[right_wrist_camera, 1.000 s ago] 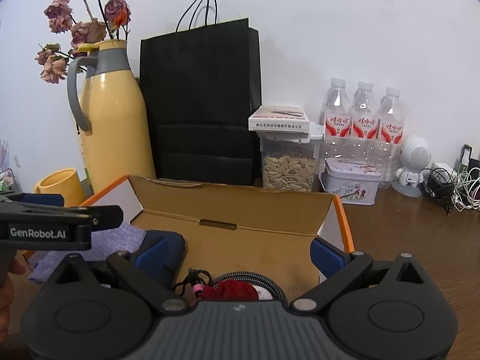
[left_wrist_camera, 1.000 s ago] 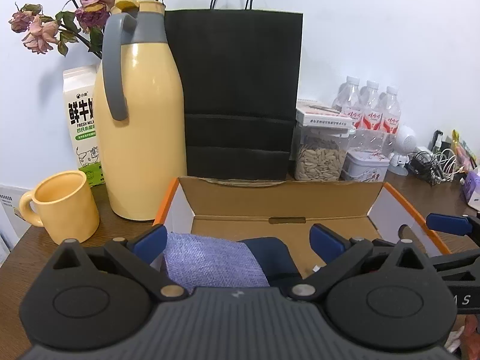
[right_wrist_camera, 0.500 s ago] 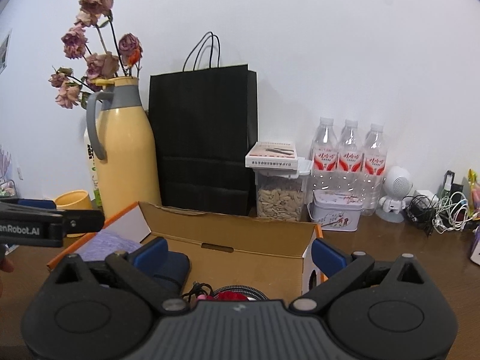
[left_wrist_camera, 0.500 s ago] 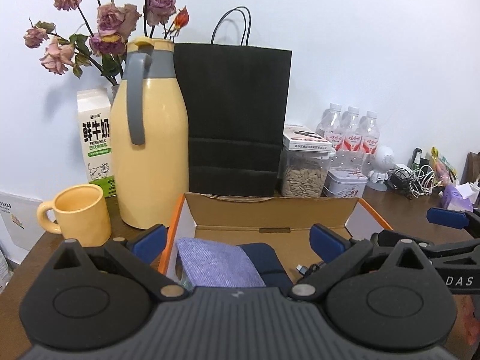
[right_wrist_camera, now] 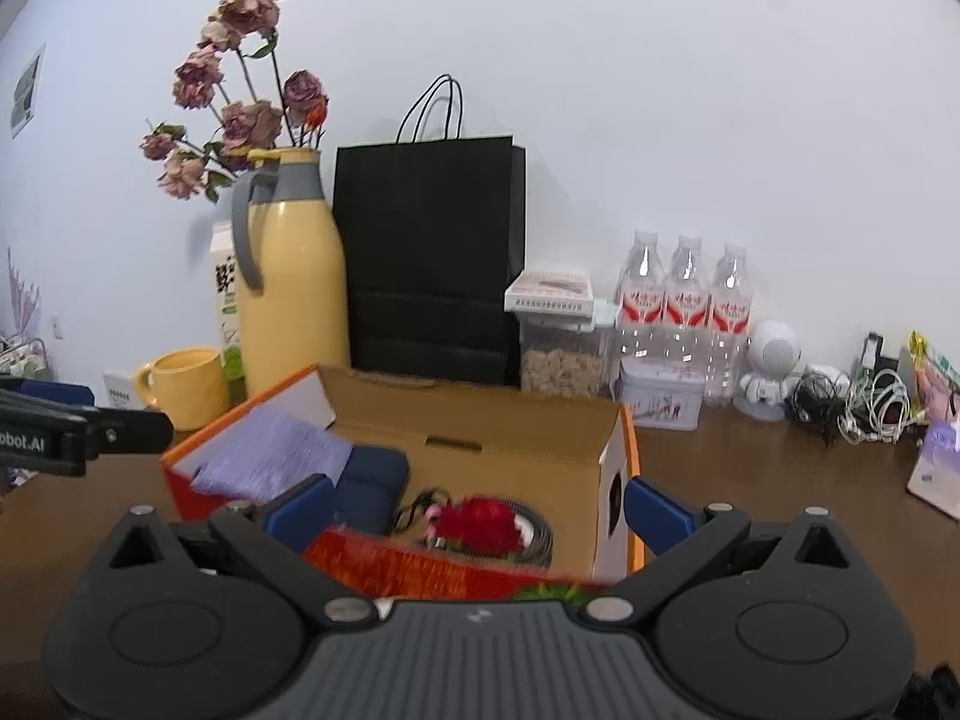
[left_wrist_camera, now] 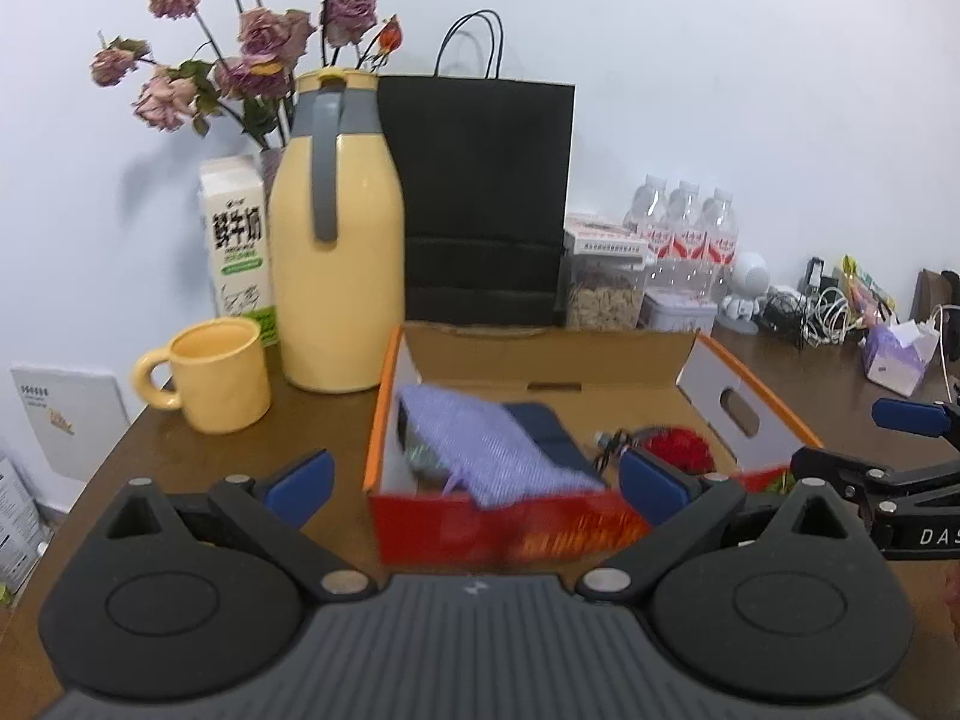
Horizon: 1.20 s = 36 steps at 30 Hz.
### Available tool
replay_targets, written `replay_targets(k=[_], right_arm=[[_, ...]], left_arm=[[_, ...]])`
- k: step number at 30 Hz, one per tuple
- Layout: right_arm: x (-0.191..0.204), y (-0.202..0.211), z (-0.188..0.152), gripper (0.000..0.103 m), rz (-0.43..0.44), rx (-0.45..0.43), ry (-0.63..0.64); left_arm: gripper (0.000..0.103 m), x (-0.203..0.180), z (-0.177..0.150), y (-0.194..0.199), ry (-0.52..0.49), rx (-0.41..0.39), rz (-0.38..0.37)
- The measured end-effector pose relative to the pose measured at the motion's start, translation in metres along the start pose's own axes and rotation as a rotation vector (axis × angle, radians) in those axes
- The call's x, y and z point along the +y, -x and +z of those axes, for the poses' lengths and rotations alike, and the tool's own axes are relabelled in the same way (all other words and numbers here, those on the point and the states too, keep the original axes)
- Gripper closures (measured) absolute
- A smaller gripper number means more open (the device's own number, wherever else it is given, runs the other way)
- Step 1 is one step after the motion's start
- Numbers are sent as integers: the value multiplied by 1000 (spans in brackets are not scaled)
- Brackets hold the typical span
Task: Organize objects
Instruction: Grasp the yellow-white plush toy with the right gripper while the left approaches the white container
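Note:
An open cardboard box [left_wrist_camera: 552, 360] with orange and red sides sits on the brown table; it also shows in the right wrist view [right_wrist_camera: 480, 420]. Inside lie a purple woven cloth [left_wrist_camera: 486, 444], a dark blue pouch [left_wrist_camera: 546, 432], a red fluffy item [left_wrist_camera: 681, 447] and a cable. The same cloth [right_wrist_camera: 270, 450], pouch [right_wrist_camera: 372, 480] and red item [right_wrist_camera: 480, 525] show in the right wrist view. My left gripper [left_wrist_camera: 474, 477] is open and empty in front of the box. My right gripper [right_wrist_camera: 477, 507] is open and empty, at the box's near right.
Behind the box stand a yellow jug [left_wrist_camera: 339, 276], a yellow mug [left_wrist_camera: 213, 375], a milk carton [left_wrist_camera: 237, 246], a black paper bag [left_wrist_camera: 480, 198], a seed jar [left_wrist_camera: 603, 294], water bottles [right_wrist_camera: 684, 300], a tin [right_wrist_camera: 660, 399] and tangled cables [right_wrist_camera: 852, 402]. A tissue pack [left_wrist_camera: 897, 354] lies far right.
Both grippers have pulled back and up from the box, so its red front wall and more of the table now show. The objects stay inside the box.

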State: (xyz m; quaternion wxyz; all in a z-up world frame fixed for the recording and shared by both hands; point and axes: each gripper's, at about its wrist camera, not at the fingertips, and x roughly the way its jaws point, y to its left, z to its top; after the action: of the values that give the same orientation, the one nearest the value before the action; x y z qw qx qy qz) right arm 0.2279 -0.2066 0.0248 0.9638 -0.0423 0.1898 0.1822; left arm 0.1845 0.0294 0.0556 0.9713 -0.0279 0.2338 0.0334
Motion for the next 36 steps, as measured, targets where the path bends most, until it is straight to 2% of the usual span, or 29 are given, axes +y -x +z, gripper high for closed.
replay_targets(k=[13,18,22,29,36], right_arm=[[28,29,-50,1,35,109,6],[41,27,-64,11,45,152,-20],[48,21,-74,28,44,195,-70],[50,15,-78,41,23,221,-145],[49,7,-85,43,46,257,-184]], left_arm=[[0,17,-49,38,19,75,23],[0,27,-61,47,47,90,30],[0,34,-68,52,68,96,24],[0,39,-76,53,88,108,-1],[0,39,-82,52,97,124,-18]])
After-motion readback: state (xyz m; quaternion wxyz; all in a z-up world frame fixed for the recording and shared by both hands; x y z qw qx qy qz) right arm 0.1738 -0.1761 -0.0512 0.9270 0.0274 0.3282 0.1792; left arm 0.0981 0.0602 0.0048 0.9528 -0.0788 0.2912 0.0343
